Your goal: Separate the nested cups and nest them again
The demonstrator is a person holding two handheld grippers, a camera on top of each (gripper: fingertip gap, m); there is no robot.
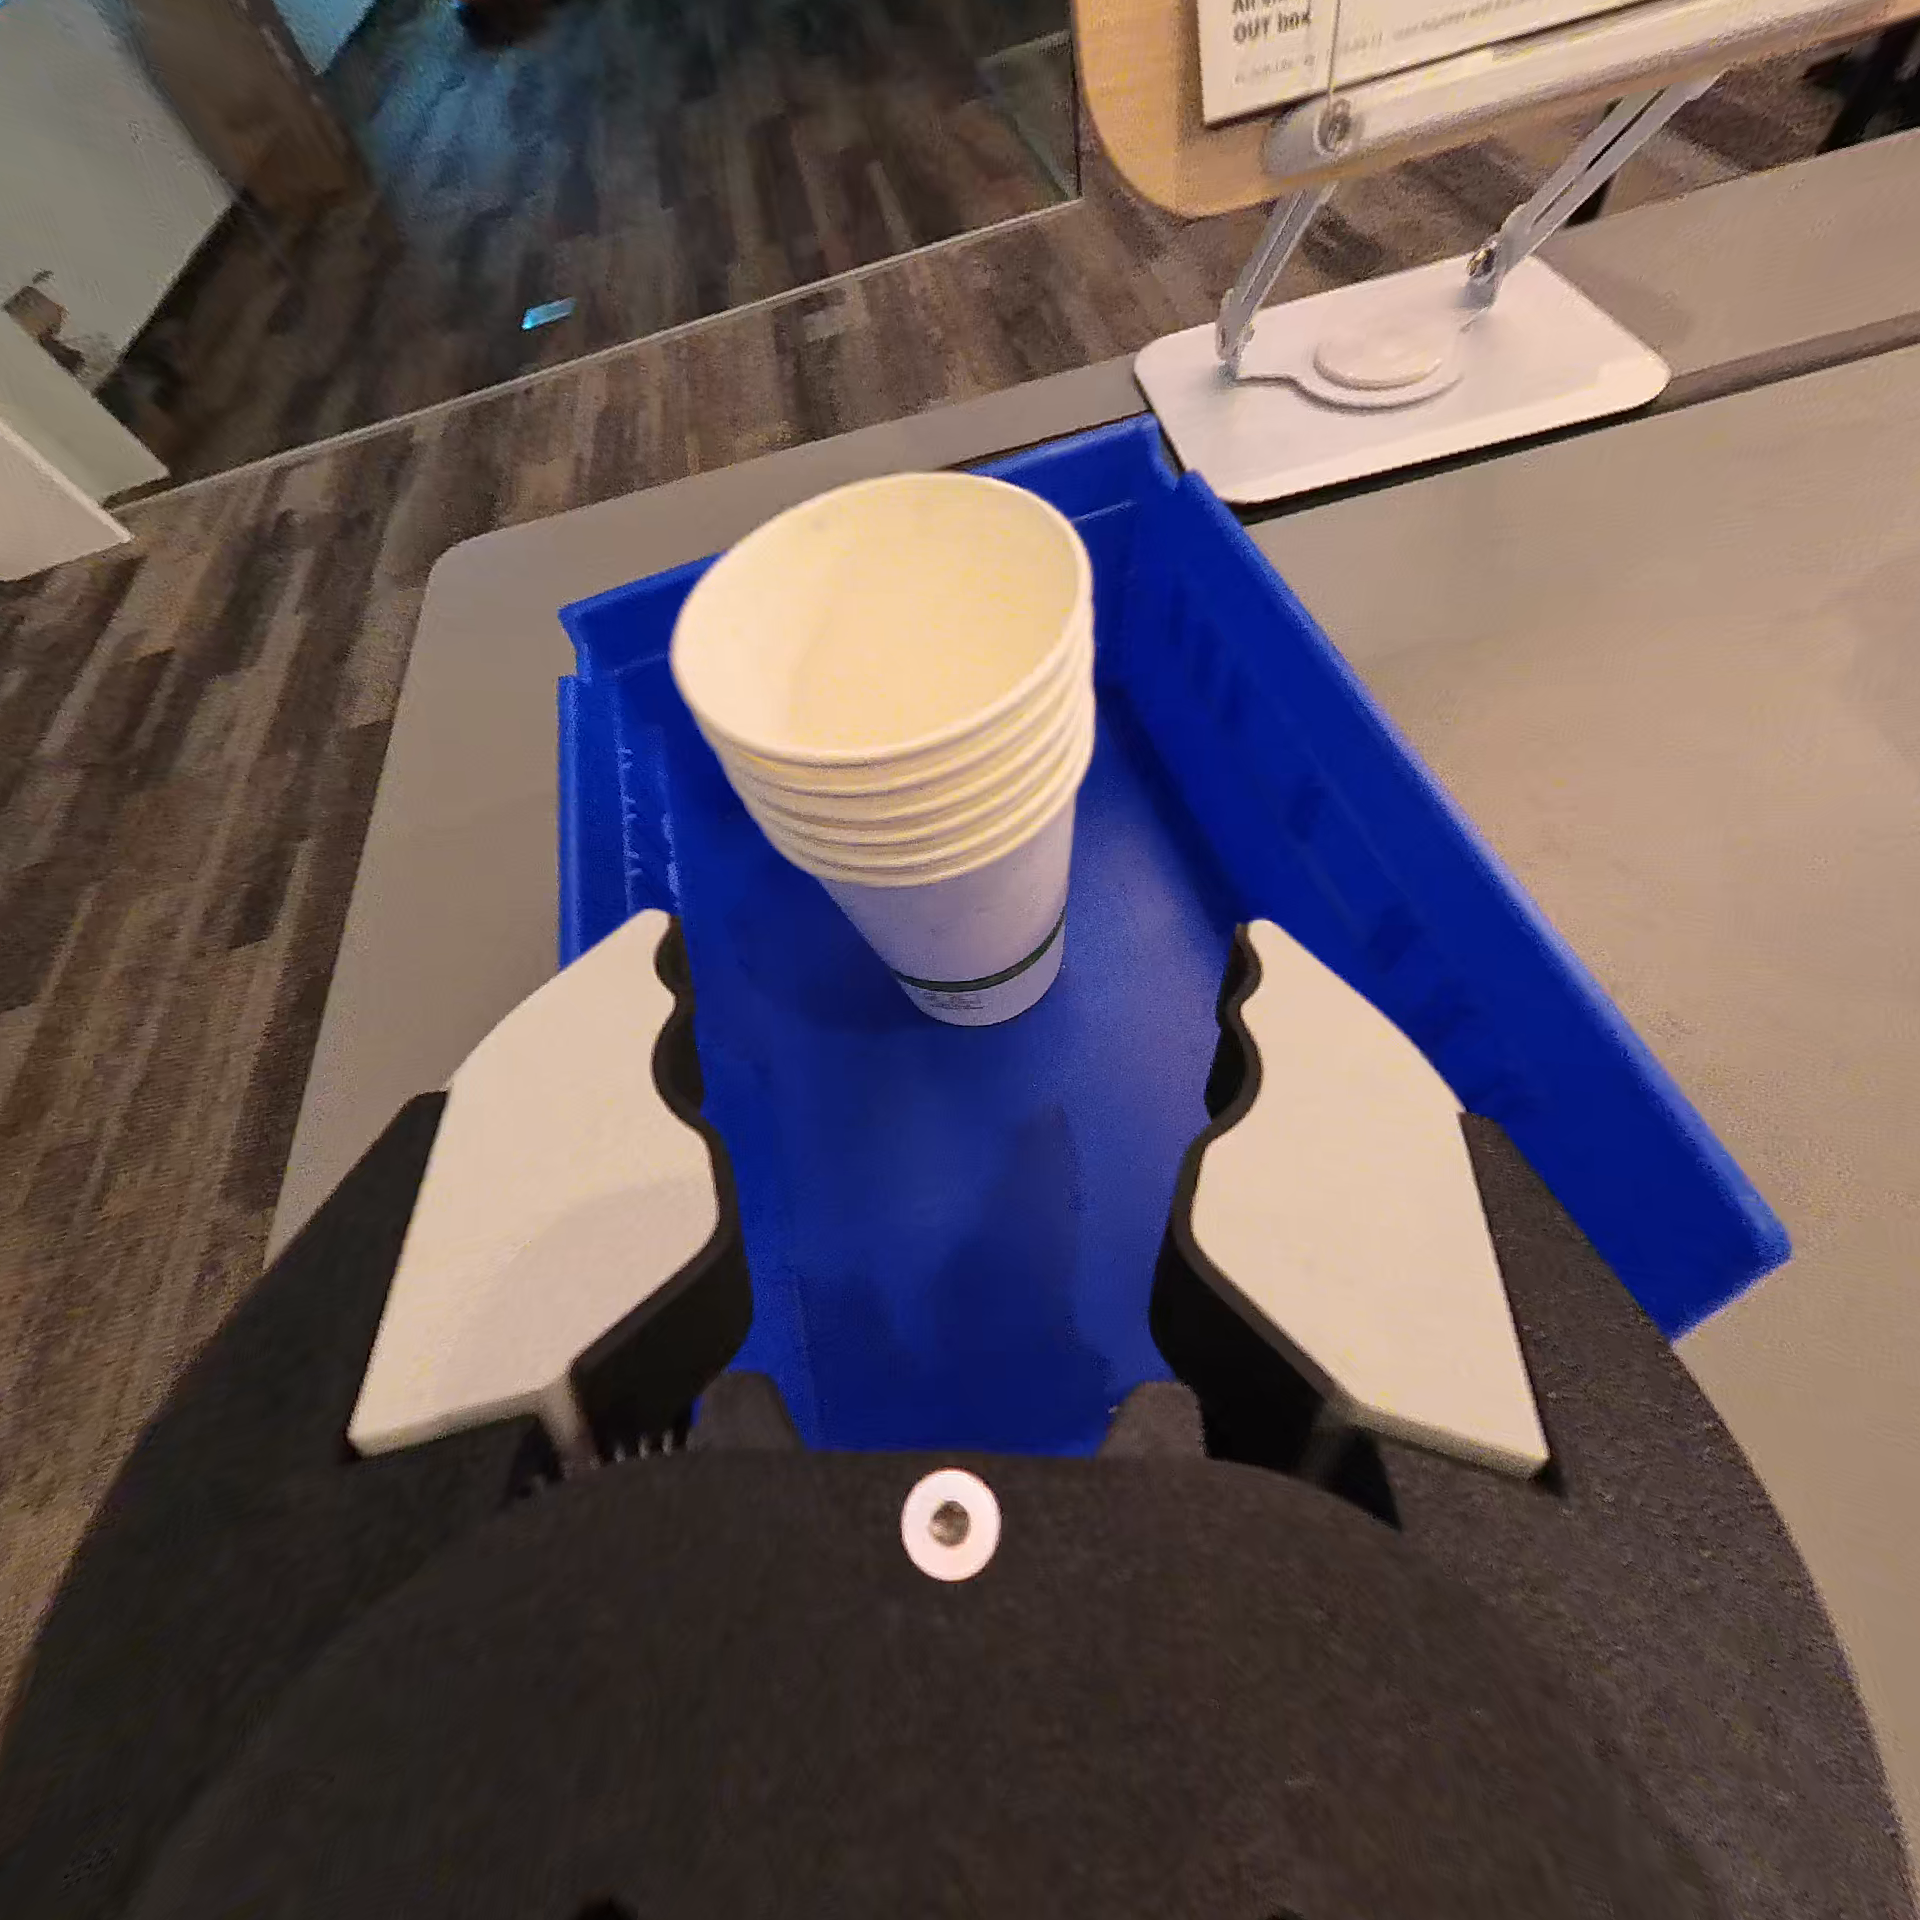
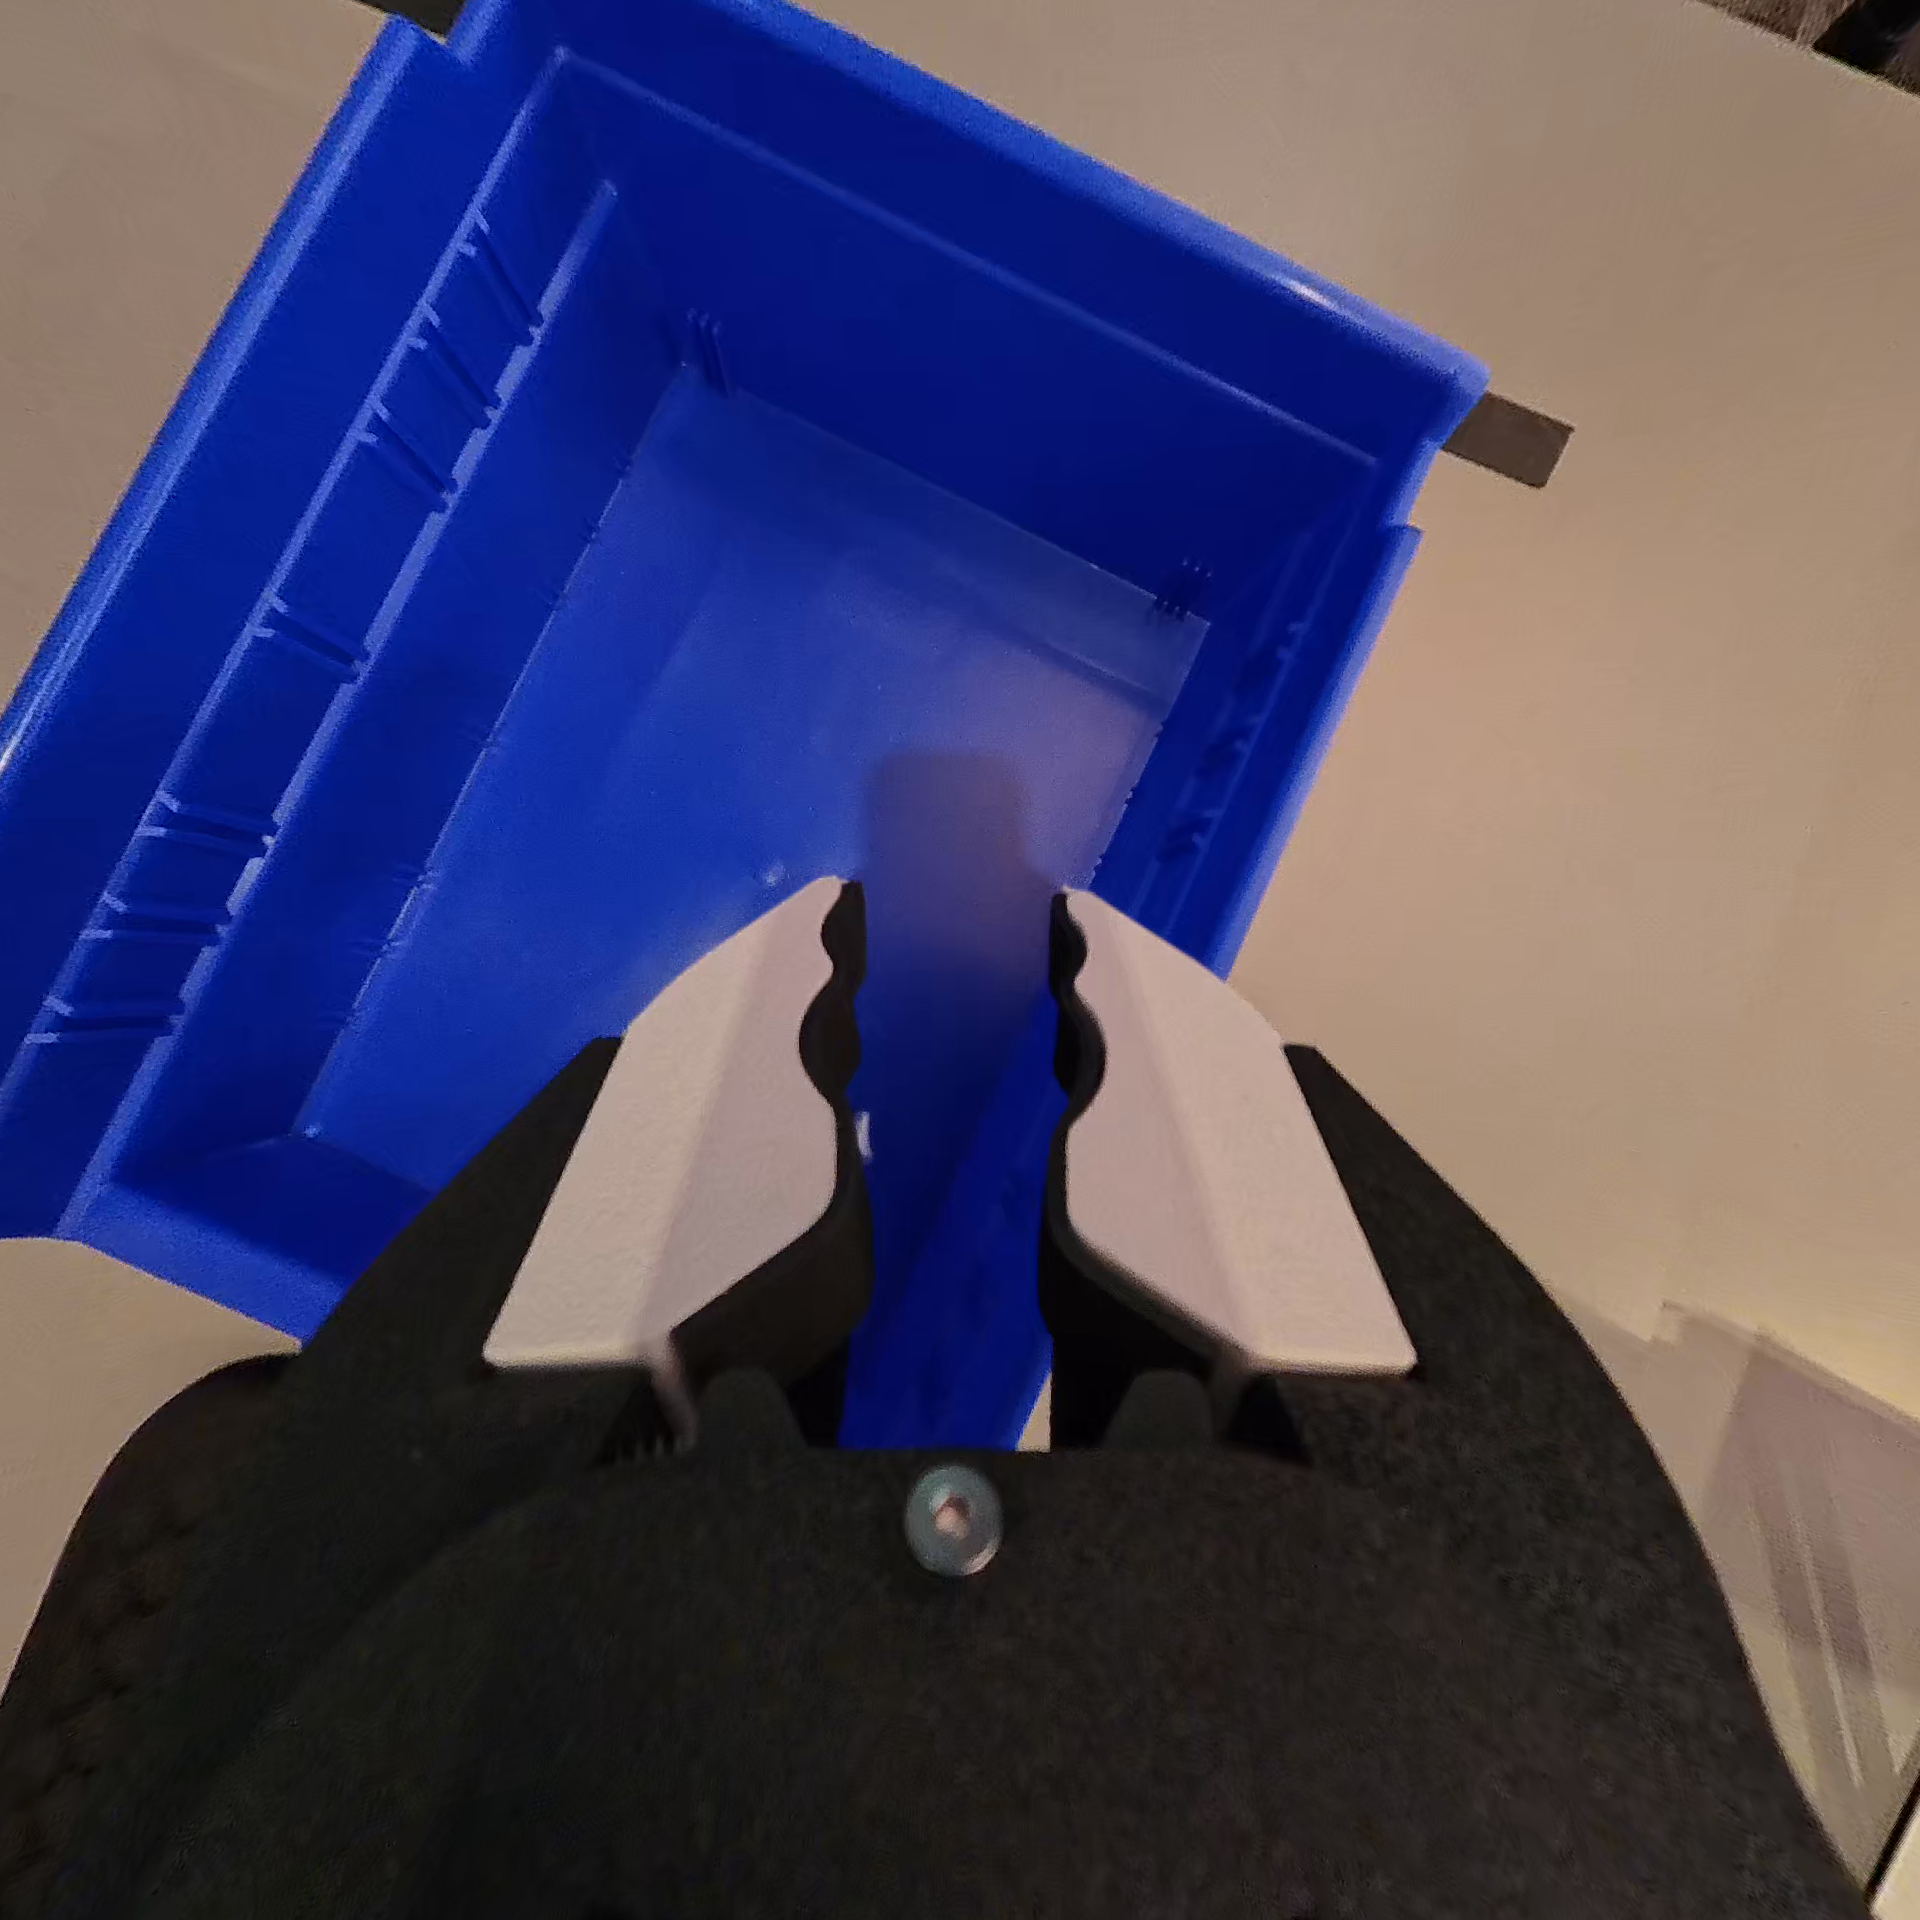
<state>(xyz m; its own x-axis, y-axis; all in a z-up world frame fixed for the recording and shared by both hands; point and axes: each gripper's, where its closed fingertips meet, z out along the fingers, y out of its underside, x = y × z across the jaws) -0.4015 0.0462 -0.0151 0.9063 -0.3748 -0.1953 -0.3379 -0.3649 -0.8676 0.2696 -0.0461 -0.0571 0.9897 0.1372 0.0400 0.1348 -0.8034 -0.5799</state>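
A stack of several nested white paper cups stands upright in a blue plastic bin in the left wrist view. My left gripper is open and empty, its fingers wide apart over the bin floor, just short of the stack's base. In the right wrist view a blue bin holds nothing that I can see. My right gripper is open with a narrower gap and empty, hanging above that bin's floor near its right wall. No cups show in the right wrist view.
The bins sit on a grey table. A white stand base with metal struts holding a sign board stands behind the bin. The table's left edge drops to a wood-pattern floor. A dark flat strip lies by the bin's corner.
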